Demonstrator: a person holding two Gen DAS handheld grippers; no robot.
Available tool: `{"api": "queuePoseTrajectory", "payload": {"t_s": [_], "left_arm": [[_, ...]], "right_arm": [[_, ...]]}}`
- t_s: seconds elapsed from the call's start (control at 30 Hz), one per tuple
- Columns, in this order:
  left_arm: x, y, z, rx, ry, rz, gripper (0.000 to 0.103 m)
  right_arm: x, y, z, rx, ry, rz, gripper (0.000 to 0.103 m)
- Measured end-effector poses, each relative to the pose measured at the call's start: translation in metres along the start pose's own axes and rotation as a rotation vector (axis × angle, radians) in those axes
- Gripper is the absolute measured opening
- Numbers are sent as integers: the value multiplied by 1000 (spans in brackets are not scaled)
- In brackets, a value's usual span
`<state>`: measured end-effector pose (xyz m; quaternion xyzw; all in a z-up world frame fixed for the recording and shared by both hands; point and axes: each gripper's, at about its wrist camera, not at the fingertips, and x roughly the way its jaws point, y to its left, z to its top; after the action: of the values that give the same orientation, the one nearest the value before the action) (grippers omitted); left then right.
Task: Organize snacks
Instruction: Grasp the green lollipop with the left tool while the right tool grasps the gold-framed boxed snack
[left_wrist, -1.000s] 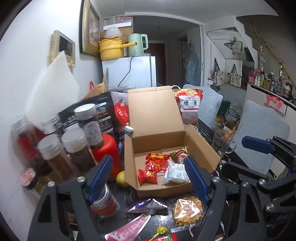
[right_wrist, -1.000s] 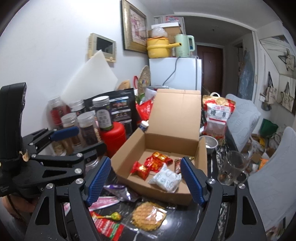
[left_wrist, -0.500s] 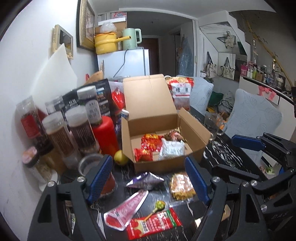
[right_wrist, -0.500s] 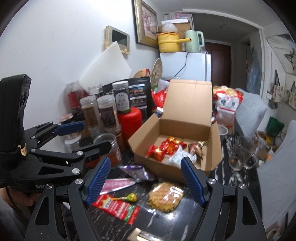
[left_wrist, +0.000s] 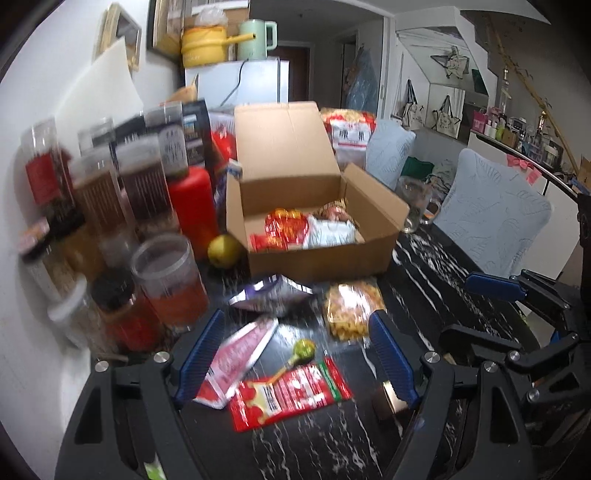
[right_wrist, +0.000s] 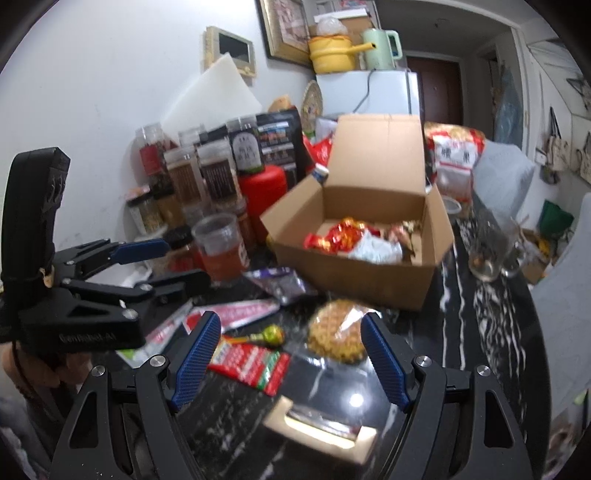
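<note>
An open cardboard box (left_wrist: 325, 258) (right_wrist: 354, 273) on the black marble table holds several red and white snack packets (left_wrist: 306, 229). In front of it lie a purple packet (left_wrist: 269, 295), a waffle in clear wrap (left_wrist: 351, 310) (right_wrist: 338, 332), a pink packet (left_wrist: 236, 358), a lollipop (left_wrist: 303, 349) and a red packet (left_wrist: 288, 395) (right_wrist: 251, 363). My left gripper (left_wrist: 295, 358) is open and empty above the loose snacks. My right gripper (right_wrist: 291, 358) is open and empty, near the waffle and red packet.
Several spice jars (left_wrist: 99, 195), a red canister (left_wrist: 195, 210), a cup of red liquid (left_wrist: 170, 280) and a lemon (left_wrist: 223, 249) stand left of the box. A glass mug (left_wrist: 415, 206) and a cashew bag (left_wrist: 349, 133) sit to the right. A small box (right_wrist: 317, 428) lies near.
Both grippers have pulled back from the box and tilted down, so the loose snacks on the table now sit between the fingers. Both stayed open.
</note>
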<state>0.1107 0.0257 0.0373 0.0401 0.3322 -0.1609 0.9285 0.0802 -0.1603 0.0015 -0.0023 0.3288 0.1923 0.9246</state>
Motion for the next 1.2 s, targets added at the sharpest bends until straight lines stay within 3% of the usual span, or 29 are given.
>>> {"api": "queuePoseTrajectory", "payload": {"t_s": [0.3, 0.4, 0.47, 0.6, 0.8, 1.0, 1.1, 1.2], "left_arm": [[22, -8, -39, -28, 118, -44, 80], [27, -11, -50, -32, 141, -47, 80], [33, -11, -58, -49, 169, -62, 80], [42, -8, -70, -82, 210, -62, 80], [53, 1, -79, -127, 255, -75, 80], [61, 12, -78, -166, 246, -56, 80], [67, 17, -75, -179, 246, -59, 80], [77, 19, -72, -183, 253, -63, 80]], "right_arm": [[20, -12, -40, -12, 143, 44, 79], [24, -9, -48, -63, 162, 39, 80], [25, -6, -51, -110, 158, 43, 88], [33, 2, -57, -217, 185, 49, 90], [65, -2, -64, -250, 312, 60, 90], [89, -11, -68, -237, 397, 63, 90], [94, -14, -70, -228, 407, 79, 83], [97, -18, -69, -209, 411, 78, 61]]}}
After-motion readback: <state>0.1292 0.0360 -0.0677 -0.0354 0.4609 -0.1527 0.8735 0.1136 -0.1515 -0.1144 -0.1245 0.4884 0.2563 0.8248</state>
